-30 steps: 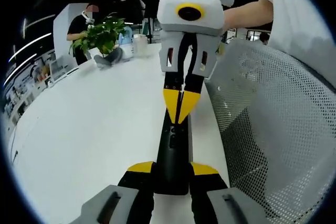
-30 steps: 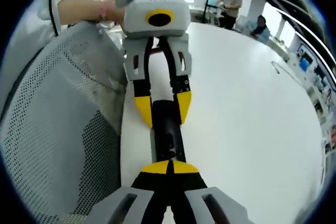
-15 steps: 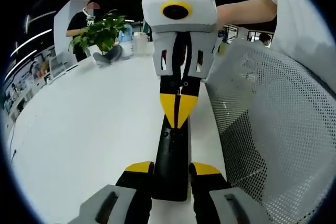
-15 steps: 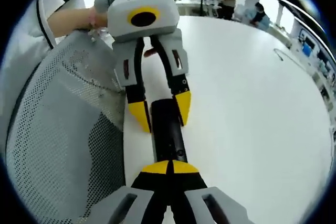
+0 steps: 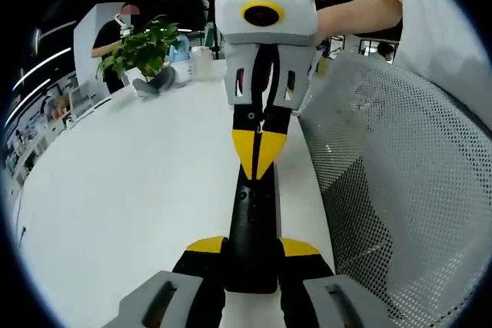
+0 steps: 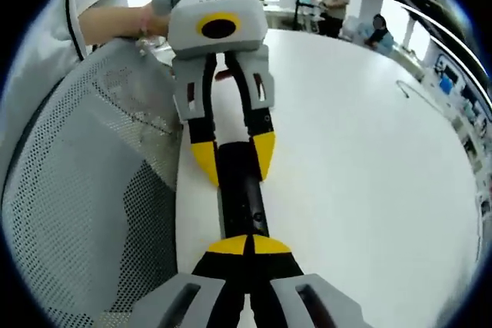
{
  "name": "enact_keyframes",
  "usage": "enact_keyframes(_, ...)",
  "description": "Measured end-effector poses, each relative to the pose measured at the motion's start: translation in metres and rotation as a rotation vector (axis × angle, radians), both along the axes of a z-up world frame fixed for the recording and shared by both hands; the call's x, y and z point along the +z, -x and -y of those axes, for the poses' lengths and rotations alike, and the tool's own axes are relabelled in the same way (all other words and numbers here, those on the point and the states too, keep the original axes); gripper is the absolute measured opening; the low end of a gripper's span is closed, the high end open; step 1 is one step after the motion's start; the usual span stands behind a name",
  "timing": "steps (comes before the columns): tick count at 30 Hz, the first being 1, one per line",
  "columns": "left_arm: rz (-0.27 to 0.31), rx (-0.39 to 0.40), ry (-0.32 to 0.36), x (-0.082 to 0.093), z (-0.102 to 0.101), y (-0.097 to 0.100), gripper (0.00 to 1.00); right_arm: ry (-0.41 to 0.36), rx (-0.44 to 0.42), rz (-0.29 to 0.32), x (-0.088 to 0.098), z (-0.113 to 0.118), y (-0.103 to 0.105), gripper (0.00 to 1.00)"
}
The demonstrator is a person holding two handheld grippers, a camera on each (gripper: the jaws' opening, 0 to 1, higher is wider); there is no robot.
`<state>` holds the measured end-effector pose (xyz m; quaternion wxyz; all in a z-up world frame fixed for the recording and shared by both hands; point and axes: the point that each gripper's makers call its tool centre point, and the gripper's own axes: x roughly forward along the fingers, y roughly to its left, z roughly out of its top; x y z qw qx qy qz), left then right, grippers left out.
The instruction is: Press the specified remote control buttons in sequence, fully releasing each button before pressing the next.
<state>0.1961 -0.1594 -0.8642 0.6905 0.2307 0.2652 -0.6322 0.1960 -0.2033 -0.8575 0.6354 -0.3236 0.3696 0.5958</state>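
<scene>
A long black remote (image 5: 252, 224) lies along the right edge of the white table (image 5: 138, 182). My left gripper (image 5: 252, 247) is shut on its near end, one yellow tip on each side. My right gripper (image 5: 260, 155) comes in from the far side, shut, with its joined yellow tips pointing down at the button face near the remote's far end; I cannot tell whether they touch. In the right gripper view the same remote (image 6: 240, 197) runs from my shut right gripper (image 6: 247, 245) up to the left gripper (image 6: 233, 159) clamped around it.
A grey mesh chair back (image 5: 400, 190) stands close against the table edge beside the remote. A potted plant (image 5: 146, 51) and small items sit at the table's far end, with a person behind them. The person's arm (image 5: 354, 17) holds the right gripper.
Both views have shifted slightly with the hands. The right gripper's shut tips have drawn back a little along the remote since half a second ago. The left gripper's hold is unchanged.
</scene>
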Motion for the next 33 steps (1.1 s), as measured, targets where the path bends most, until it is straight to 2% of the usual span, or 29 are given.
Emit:
enact_keyframes(5,0.005,-0.001,0.010,0.000,0.000,0.000,0.25,0.015,0.033,0.027,-0.001,0.001,0.003,0.00)
enact_keyframes(14,0.003,0.001,0.016,0.000,0.000,0.000,0.25,0.055,0.017,0.024,-0.002,0.000,0.002,0.00)
enact_keyframes(16,0.004,0.002,0.019,0.000,0.000,0.001,0.25,0.042,0.012,0.046,-0.002,0.001,0.003,0.00)
enact_keyframes(17,0.005,0.004,0.019,0.000,-0.001,0.001,0.25,0.004,0.002,0.071,-0.001,0.001,0.003,0.00)
enact_keyframes(18,0.006,0.003,0.019,0.000,-0.001,0.001,0.25,-0.040,-0.042,0.066,0.000,0.001,0.003,0.00)
enact_keyframes(21,0.005,-0.002,0.018,0.000,-0.001,0.001,0.25,-0.072,-0.071,0.050,0.001,0.002,0.002,0.00)
enact_keyframes(25,0.004,-0.004,0.015,0.000,-0.001,0.001,0.25,-0.060,-0.041,0.061,0.001,0.001,0.003,0.00)
enact_keyframes(33,0.005,-0.007,0.014,0.000,-0.001,0.002,0.25,-0.003,-0.045,0.053,0.001,0.010,0.003,0.00)
